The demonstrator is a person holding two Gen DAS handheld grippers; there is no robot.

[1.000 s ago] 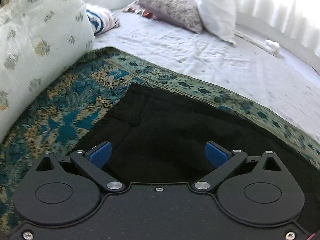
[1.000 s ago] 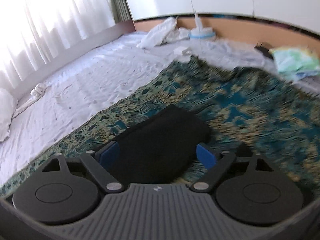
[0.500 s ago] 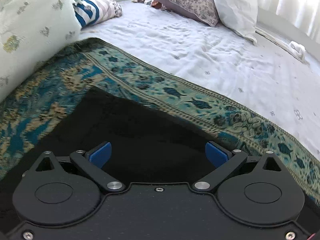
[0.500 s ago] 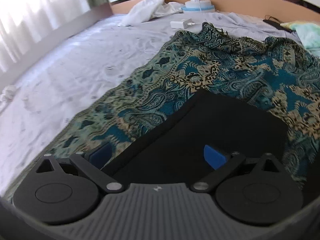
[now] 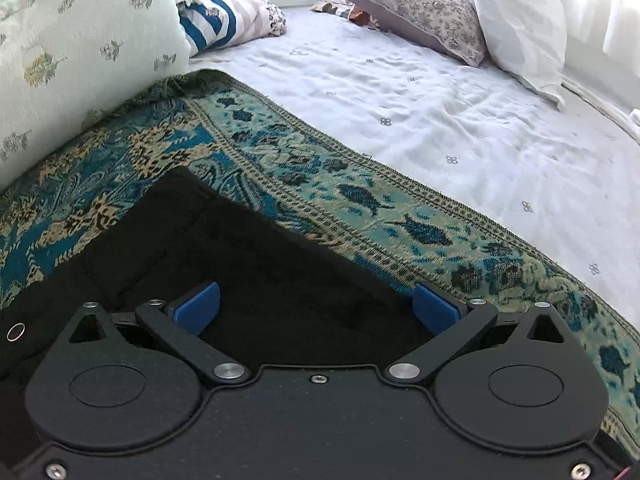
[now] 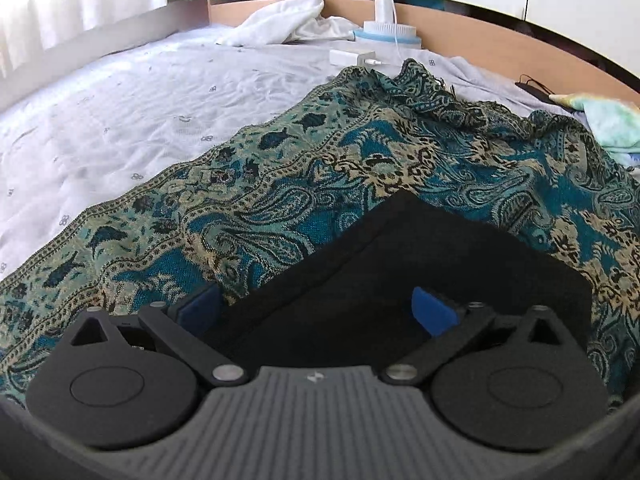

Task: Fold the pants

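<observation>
Left wrist view: the left gripper (image 5: 316, 308) has its blue fingertips (image 5: 198, 306) spread wide, with nothing pinched between them. The black pants (image 5: 256, 272) lie flat directly below and ahead of the gripper, filling the gap between the fingers. One corner of the garment points away ahead and to the left, and its straight edge runs diagonally back toward the right fingertip. A small metal ring (image 5: 15, 332) sits on the black cloth off to the left of the gripper. The pants rest on a teal paisley throw (image 5: 360, 200), whose bordered edge crosses ahead from left to right. Beyond it spreads the white bedsheet (image 5: 440, 120). Far ahead to the left is a pale floral pillow (image 5: 80, 40), with a striped cloth (image 5: 224, 20) just beside it; far ahead to the right lean a grey patterned pillow (image 5: 420, 4) and a white pillow (image 5: 520, 20).

Right wrist view: the right gripper (image 6: 316, 312) is likewise spread open and grips nothing. The pants (image 6: 440, 264) lie under it and ahead to the right, their corner pointing forward. The left fingertip sits over the throw (image 6: 280, 184), just beside the garment's edge; the right fingertip is over black cloth. Far ahead lie crumpled white cloth (image 6: 280, 20), a white charger (image 6: 352, 57) and a round blue-and-white device (image 6: 388, 34) against the wooden board.
</observation>
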